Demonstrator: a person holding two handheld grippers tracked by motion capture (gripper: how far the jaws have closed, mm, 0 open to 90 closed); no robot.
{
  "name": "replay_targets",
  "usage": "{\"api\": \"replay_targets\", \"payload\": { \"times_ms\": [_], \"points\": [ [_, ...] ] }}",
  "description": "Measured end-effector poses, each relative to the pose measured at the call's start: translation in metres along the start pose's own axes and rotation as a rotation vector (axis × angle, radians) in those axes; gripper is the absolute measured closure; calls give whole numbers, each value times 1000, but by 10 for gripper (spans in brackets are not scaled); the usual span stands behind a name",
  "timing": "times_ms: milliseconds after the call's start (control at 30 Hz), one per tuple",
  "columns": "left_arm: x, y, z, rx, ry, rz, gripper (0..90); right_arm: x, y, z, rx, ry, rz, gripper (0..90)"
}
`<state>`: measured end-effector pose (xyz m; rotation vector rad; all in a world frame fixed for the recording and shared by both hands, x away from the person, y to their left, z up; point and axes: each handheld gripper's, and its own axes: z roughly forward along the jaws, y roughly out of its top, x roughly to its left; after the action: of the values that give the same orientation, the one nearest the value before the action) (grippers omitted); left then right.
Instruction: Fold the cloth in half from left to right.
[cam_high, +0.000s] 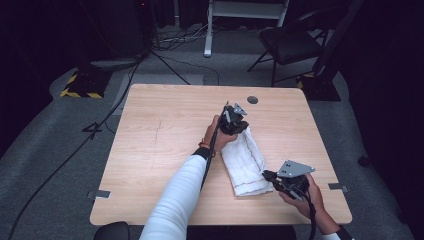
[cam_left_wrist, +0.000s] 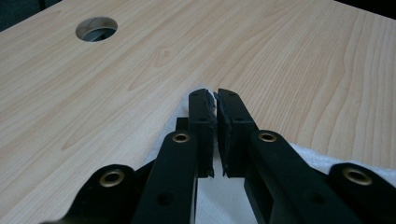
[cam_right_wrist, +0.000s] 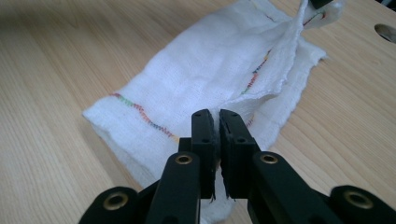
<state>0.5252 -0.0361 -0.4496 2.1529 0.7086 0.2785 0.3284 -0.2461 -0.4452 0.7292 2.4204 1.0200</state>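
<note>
A white towel (cam_high: 245, 160) with a coloured stitched line lies folded on the wooden table (cam_high: 165, 140), right of centre. My left gripper (cam_high: 240, 127) sits at the towel's far end. In the left gripper view its jaws (cam_left_wrist: 215, 95) are shut, with a sliver of white cloth between the tips and towel (cam_left_wrist: 327, 161) beneath. My right gripper (cam_high: 266, 175) is at the towel's near right corner. Its jaws (cam_right_wrist: 216, 114) are shut on the edge of the towel's top layer (cam_right_wrist: 210, 60). That layer runs up taut to the left gripper (cam_right_wrist: 322, 3).
A round cable hole (cam_high: 252, 99) is in the table just beyond the left gripper. Bare wood lies left of the towel. On the floor behind stand a folding chair (cam_high: 290, 42), a yellow-and-black striped base (cam_high: 80, 85) and loose cables.
</note>
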Motion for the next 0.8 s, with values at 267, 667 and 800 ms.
{"api": "replay_targets", "payload": {
  "times_ms": [267, 667, 800],
  "points": [
    [-7, -1, -9, -1, 26, -41, 451, -10, -16, -1, 52, -46, 59, 638],
    [-68, -67, -66, 83, -59, 78, 172, -36, -30, 9, 110, -15, 95, 549],
    [-88, -91, -68, 165, -31, 167, 177, -40, -37, 18, 133, 31, 115, 539]
  ]
}}
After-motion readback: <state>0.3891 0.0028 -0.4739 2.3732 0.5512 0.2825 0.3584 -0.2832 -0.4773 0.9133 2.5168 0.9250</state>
